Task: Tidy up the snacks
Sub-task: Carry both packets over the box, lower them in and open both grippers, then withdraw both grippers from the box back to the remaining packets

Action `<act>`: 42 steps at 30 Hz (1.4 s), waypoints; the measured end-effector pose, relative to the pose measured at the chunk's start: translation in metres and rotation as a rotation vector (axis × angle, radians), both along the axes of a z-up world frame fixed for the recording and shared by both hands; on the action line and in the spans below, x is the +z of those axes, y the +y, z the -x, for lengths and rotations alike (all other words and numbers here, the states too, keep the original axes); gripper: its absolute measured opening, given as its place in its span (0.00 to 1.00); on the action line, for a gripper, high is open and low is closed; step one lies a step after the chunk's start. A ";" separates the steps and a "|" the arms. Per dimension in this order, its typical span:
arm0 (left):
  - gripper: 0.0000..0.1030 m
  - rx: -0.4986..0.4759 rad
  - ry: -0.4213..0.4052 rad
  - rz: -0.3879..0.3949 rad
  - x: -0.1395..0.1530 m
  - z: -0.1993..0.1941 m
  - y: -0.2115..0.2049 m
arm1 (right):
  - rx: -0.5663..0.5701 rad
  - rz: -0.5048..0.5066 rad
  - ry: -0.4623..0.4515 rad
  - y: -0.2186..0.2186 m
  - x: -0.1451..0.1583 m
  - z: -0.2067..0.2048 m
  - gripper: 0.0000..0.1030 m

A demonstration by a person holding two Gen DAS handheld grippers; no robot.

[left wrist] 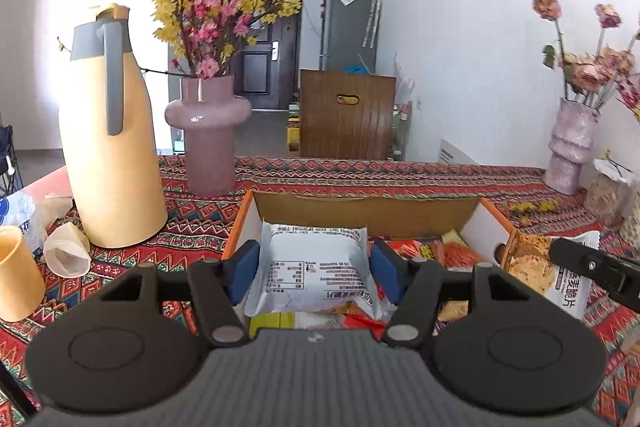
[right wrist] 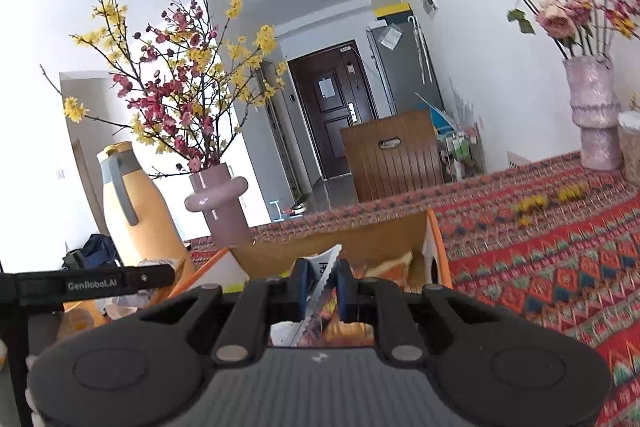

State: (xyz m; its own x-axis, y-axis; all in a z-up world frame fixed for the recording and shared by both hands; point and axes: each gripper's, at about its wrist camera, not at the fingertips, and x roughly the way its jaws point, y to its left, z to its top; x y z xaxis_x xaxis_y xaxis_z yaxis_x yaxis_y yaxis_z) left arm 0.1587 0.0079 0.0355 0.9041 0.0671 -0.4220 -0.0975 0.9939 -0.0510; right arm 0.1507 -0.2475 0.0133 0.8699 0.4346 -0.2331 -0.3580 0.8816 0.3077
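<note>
An open cardboard box (left wrist: 362,207) with orange sides sits on the patterned tablecloth, and several snack packets lie in it. My left gripper (left wrist: 315,269) holds a white snack packet (left wrist: 316,267) over the box, its blue pads (left wrist: 245,267) pressing on the packet's two sides. My right gripper (right wrist: 322,285) is shut on the serrated edge of a white crisp packet (right wrist: 325,265). In the left wrist view that crisp packet (left wrist: 558,273) hangs at the box's right wall, pinched by the right gripper (left wrist: 554,251). The box (right wrist: 434,247) lies just ahead of the right gripper.
A tall yellow thermos jug (left wrist: 112,147) and a pink vase of blossom branches (left wrist: 208,131) stand left of the box. Paper cups (left wrist: 18,273) lie at the left edge. Another pink vase (left wrist: 570,147) with dried roses stands at the far right, near a wooden chair back (left wrist: 346,115).
</note>
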 end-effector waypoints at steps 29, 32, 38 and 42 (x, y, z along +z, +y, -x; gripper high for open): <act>1.00 0.105 -0.026 0.005 -0.045 -0.019 0.020 | -0.077 -0.016 0.064 0.015 -0.040 -0.046 1.00; 1.00 0.107 -0.025 0.002 -0.046 -0.019 0.019 | -0.085 -0.020 0.073 0.013 -0.041 -0.048 1.00; 1.00 0.118 -0.034 -0.006 -0.038 -0.015 0.017 | -0.089 -0.011 0.072 0.016 -0.042 -0.049 1.00; 1.00 0.101 -0.064 0.001 -0.024 0.003 0.015 | -0.091 -0.011 0.023 0.014 -0.029 -0.038 1.00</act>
